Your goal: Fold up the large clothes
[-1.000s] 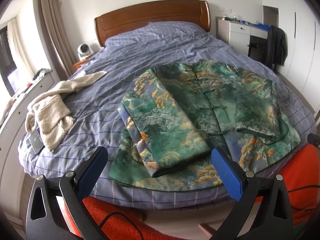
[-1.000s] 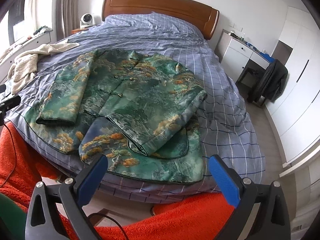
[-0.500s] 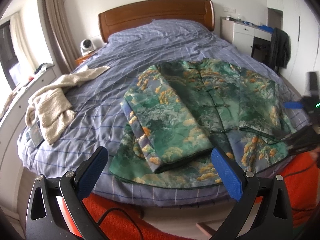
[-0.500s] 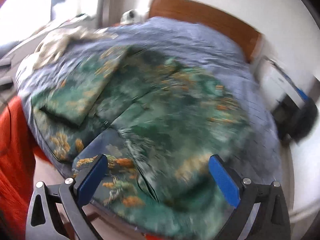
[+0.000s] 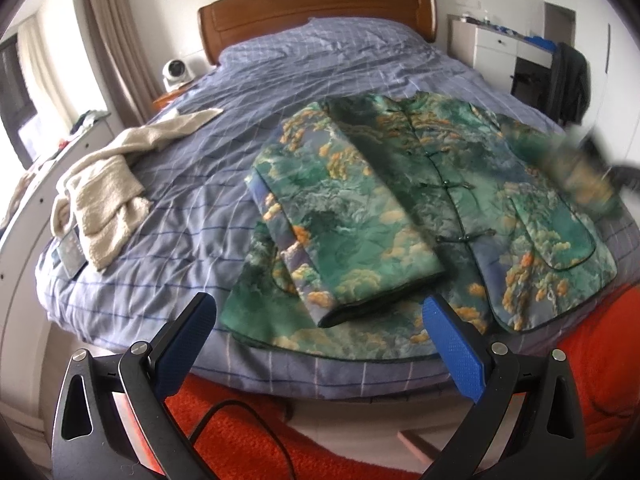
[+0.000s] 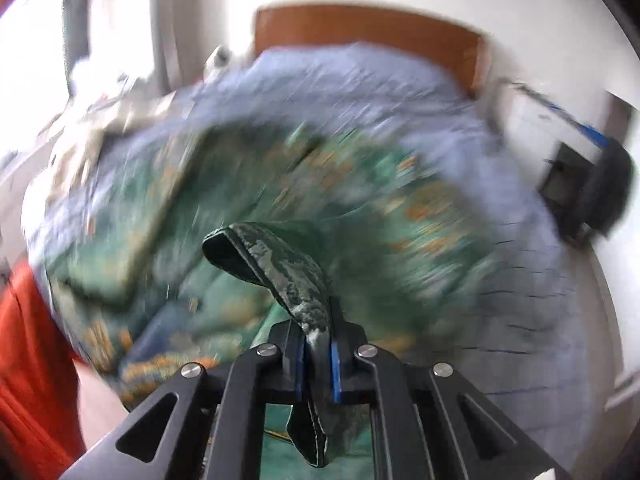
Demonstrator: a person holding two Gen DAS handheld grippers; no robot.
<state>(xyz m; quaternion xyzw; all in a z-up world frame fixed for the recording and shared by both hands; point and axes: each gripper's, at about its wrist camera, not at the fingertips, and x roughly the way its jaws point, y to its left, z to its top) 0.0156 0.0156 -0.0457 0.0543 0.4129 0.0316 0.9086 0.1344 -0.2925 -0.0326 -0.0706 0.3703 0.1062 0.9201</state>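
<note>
Left gripper (image 5: 320,332): jaws spread wide, blue dimpled pads on black arms, holding nothing and touching nothing, poised off the foot edge of the bed (image 5: 168,184). Right gripper (image 6: 318,364): jaws pressed nearly together, pinching a narrow fold of the jacket's cloth, a dark-piped green edge that rises between the blue pads and curls over toward 11 o'clock in the right wrist view; the rest of that view is smeared by motion. Jacket (image 5: 404,200): padded brocade, green ground with orange and pale cloud-like figures, stand collar, knotted frog fastenings down the front, dark green piping along the hems, rounded front corners. It lies flat on the bed near the foot, at 1 o'clock from the left gripper, long axis running from the hem at the foot edge up to the collar, which points at the headboard (image 5: 320,12). One sleeve is folded in over the front, a long flat rectangle whose cuff points toward 6 o'clock; the opposite side, at 3 o'clock in the left wrist view, is blurred and lifted off the cover. Bed cover: lilac-blue cotton with a thin windowpane check, lightly creased. Cream knitted garment (image 5: 104,196): nubbly, crumpled, well apart from the jacket at 9 o'clock. Headboard: polished reddish wood, curved top. Orange-red fleecy cloth (image 5: 600,360): below the foot of the bed.
</note>
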